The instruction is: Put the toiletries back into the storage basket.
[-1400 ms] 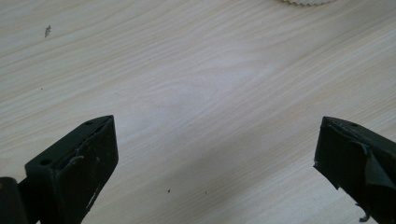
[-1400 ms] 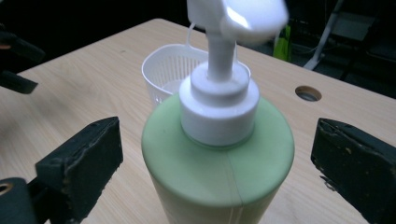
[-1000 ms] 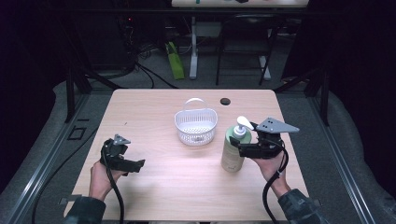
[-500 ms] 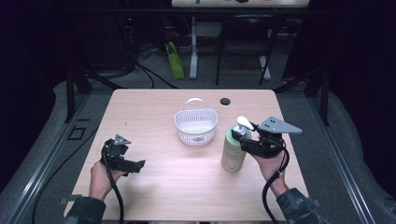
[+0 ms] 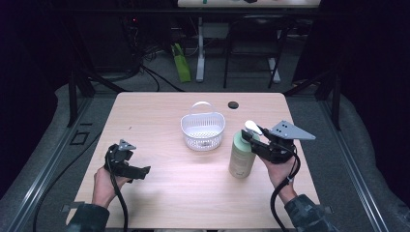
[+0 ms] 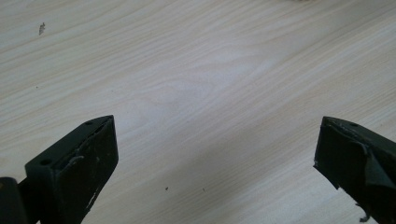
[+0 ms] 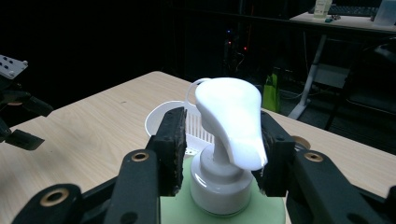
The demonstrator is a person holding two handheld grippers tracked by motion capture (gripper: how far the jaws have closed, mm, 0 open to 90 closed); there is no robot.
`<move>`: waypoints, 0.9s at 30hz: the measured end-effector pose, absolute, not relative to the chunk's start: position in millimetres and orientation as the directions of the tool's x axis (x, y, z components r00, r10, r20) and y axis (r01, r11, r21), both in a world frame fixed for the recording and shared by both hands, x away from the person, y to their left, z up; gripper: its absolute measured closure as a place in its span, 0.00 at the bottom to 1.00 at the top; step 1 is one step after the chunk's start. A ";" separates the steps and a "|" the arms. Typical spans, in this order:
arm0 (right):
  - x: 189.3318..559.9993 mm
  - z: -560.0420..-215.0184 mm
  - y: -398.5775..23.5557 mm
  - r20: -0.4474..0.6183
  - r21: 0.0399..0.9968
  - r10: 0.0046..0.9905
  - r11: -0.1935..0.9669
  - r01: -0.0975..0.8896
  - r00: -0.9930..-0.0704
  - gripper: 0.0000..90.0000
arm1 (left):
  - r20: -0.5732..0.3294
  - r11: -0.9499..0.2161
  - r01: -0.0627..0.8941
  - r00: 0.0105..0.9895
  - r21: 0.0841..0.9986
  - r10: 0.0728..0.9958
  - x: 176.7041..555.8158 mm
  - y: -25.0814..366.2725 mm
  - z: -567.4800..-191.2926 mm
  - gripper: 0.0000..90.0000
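The right hand-held gripper (image 5: pixel 252 137) is clamped around the white pump neck of a pale green bottle (image 5: pixel 241 159), which stands upright on the bench (image 5: pixel 193 188) just right of a white basket (image 5: pixel 203 130). The left hand-held gripper (image 5: pixel 140 170) rests low over bare wood at the bench's left, its jaws spread wide and holding nothing.

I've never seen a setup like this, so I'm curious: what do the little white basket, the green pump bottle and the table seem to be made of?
The small white basket looks like moulded plastic: thin perforated walls and a slim loop handle. The pale green pump bottle also looks plastic, matt-bodied, with a glossy white pump head that catches the light. The light table shows wood grain, though it may be laminate or veneer.
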State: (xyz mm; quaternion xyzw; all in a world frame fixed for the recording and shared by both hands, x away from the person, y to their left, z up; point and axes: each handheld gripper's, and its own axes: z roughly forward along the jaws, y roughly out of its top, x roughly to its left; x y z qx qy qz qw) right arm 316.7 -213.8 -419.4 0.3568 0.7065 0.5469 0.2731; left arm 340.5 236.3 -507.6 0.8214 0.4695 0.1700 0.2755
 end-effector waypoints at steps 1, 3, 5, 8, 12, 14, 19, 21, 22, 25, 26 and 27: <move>316.6 -419.3 -213.9 0.005 0.968 0.804 0.146 0.205 -0.595 0.67 | 0.019 -0.402 0.676 0.498 0.617 0.867 340.3 236.5 -507.2 0.00; 316.7 -419.7 -214.6 0.009 0.969 0.805 0.141 0.205 -0.594 0.68 | 0.017 -0.398 0.677 0.495 0.619 0.869 340.3 236.8 -507.0 0.00; 316.8 -420.0 -214.8 0.009 0.969 0.807 0.138 0.204 -0.591 0.70 | 0.019 -0.402 0.678 0.497 0.615 0.868 340.6 237.2 -507.3 0.00; 316.9 -420.3 -215.0 0.013 0.970 0.810 0.133 0.204 -0.587 0.72 | 0.020 -0.404 0.680 0.497 0.612 0.867 340.5 236.7 -507.6 0.00; 316.5 -421.5 -215.4 0.020 0.972 0.816 0.120 0.203 -0.578 0.75 | 0.022 -0.408 0.681 0.499 0.608 0.866 340.7 236.4 -507.8 0.00; 316.4 -422.0 -215.2 0.020 0.973 0.817 0.116 0.199 -0.577 0.75 | 0.022 -0.407 0.682 0.498 0.608 0.867 340.6 236.5 -508.0 0.00; 315.5 -423.6 -215.0 0.023 0.976 0.821 0.105 0.191 -0.571 0.75 | 0.026 -0.409 0.681 0.498 0.607 0.867 340.6 235.9 -508.2 0.00; 315.2 -424.1 -215.0 0.027 0.977 0.822 0.099 0.189 -0.569 0.75 | 0.026 -0.410 0.682 0.498 0.606 0.867 340.6 235.9 -508.2 0.00; 315.2 -424.5 -214.8 0.029 0.978 0.822 0.095 0.188 -0.568 0.75 | 0.025 -0.409 0.682 0.498 0.606 0.867 340.7 236.0 -508.1 0.00; 314.9 -425.5 -214.6 0.035 0.979 0.823 0.085 0.185 -0.567 0.75 | 0.027 -0.411 0.682 0.498 0.605 0.867 340.8 236.0 -508.3 0.00; 315.1 -425.7 -215.0 0.033 0.980 0.823 0.085 0.180 -0.567 0.75 | 0.028 -0.411 0.682 0.498 0.604 0.867 340.7 235.9 -508.3 0.00; 315.1 -425.9 -215.1 0.033 0.980 0.823 0.084 0.178 -0.567 0.75 | 0.027 -0.411 0.683 0.497 0.604 0.867 340.7 235.9 -508.3 0.00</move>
